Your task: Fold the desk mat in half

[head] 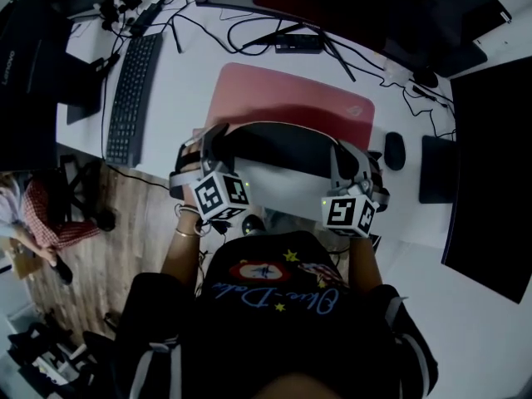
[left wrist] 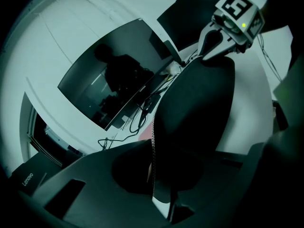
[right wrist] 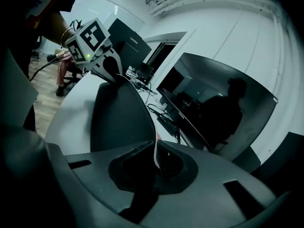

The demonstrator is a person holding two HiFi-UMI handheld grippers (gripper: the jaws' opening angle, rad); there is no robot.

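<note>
**A:** Where is the desk mat?

**B:** The desk mat is on the white desk in front of the person. A black keyboard lies off to its left and a black mouse sits just beside its right edge. The mat's far part lies flat with the red face up. Its near edge is raised off the desk and arches toward the far side, so the black underside shows as a dark band across the middle.

**A:** What is holding it up?

**B:** Both grippers. The left gripper has the near left corner, with its jaws clamped on the mat's edge. In the left gripper view the ribbed rim runs straight down between the pads. The right gripper has the near right corner and is pinched on the rim in the same way. Between the two, the mat hangs in a curve.

**A:** What lies beyond the mat?

**B:** A dark monitor stands at the back of the desk. Black cables are strewn below it, clear of the mat.
</note>
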